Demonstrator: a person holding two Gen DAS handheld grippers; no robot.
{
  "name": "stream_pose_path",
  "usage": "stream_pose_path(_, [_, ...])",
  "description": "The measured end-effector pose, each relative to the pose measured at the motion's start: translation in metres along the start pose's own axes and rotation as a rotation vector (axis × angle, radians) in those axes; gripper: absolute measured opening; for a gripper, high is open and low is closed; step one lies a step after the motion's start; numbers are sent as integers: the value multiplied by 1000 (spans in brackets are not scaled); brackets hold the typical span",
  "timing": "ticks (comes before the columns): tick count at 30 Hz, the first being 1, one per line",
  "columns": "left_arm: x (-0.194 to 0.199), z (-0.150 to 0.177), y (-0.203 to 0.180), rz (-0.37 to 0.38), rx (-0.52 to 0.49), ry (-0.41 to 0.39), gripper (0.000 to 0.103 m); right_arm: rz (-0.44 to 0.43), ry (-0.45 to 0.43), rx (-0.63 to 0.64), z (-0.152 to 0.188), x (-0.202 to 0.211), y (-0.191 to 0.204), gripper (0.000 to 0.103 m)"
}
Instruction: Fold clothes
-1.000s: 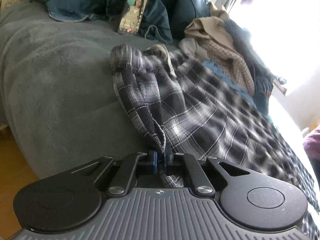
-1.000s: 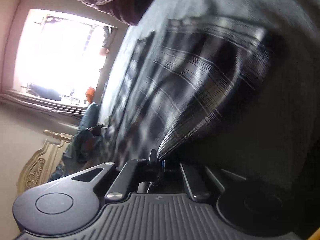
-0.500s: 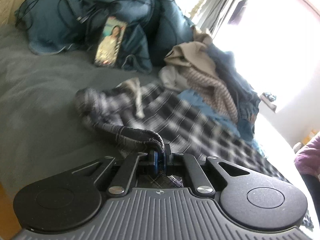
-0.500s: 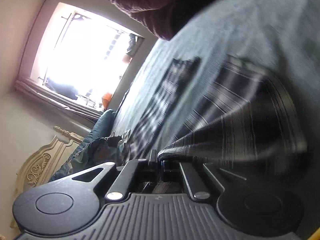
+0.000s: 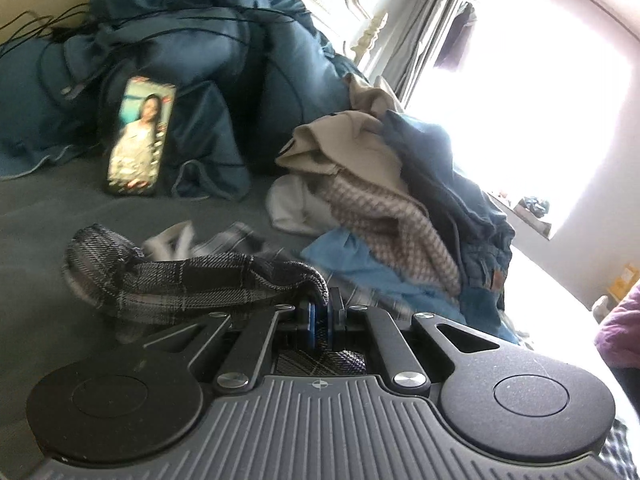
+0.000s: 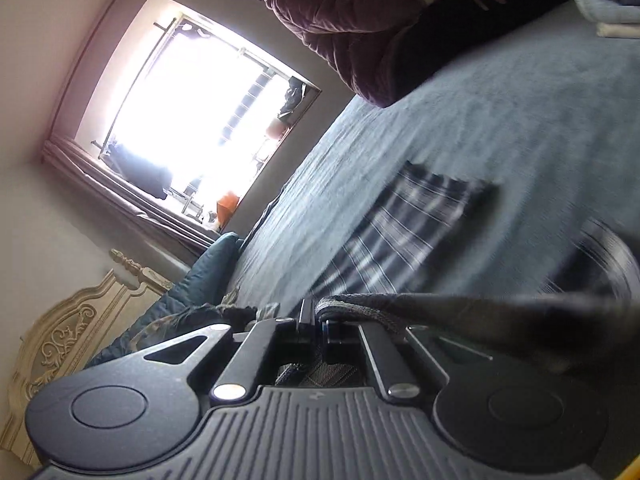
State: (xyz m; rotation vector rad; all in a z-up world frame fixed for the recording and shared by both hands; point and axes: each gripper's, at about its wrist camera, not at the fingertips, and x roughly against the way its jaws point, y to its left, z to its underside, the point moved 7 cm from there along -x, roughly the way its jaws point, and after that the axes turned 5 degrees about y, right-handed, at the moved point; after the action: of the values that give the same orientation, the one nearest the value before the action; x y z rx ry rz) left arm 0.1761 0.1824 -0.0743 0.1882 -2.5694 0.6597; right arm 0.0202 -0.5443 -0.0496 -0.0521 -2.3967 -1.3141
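Observation:
A black and white plaid garment lies partly on a grey-green bedspread. My left gripper is shut on a folded edge of it, and the cloth trails off to the left in a thick roll. In the right wrist view my right gripper is shut on another edge of the plaid garment. From there the cloth stretches rightward over the gripper body, and a flat part rests on the bedspread beyond. Both views are blurred by motion.
A heap of unfolded clothes sits right of centre, with a dark blue quilt and a lit phone behind. A person in a maroon jacket is at the bed's far side. Folded items lie at the top right.
Both grippers have risen and travelled across the bed, still clamped on the plaid garment. The cloth that hung below the left gripper now stretches level to its left; more bedspread shows beyond the right gripper.

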Motion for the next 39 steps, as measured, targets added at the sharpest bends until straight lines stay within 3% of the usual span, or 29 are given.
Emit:
stream_pose_path(16, [-141, -14, -54, -124, -108, 30, 3, 58, 40, -11, -78, -186, 7, 3])
stream_pose_path(25, [-196, -7, -61, -185, -173, 56, 3, 103, 77, -30, -84, -258, -8, 3])
stream_pose_path(28, [-215, 1, -61, -196, -214, 122, 7, 129, 120, -27, -80, -282, -17, 5])
stream_pose_path(30, [-226, 5, -57, -197, -227, 186, 9, 164, 179, -63, -75, -299, -31, 13])
stream_pose_path(31, [-228, 6, -55, -190, -236, 211, 11, 184, 220, -97, -72, -307, -41, 31])
stream_pose_path(32, [-226, 5, -55, -178, -243, 222, 12, 189, 274, -141, -68, -314, -49, 40])
stream_pose_path(33, [-222, 3, -56, -161, -247, 234, 19, 177, 289, -169, -67, -313, -52, 40])
stream_pose_path(34, [-217, 1, -56, -144, -249, 247, 33, 171, 280, -179, -68, -306, -50, 46])
stream_pose_path(36, [-205, -3, -56, -104, -229, 273, 46, 164, 268, -162, -70, -290, -43, 64])
stream_pose_path(39, [-186, -8, -53, -36, -162, 307, 57, 178, 268, -111, -69, -260, -30, 73])
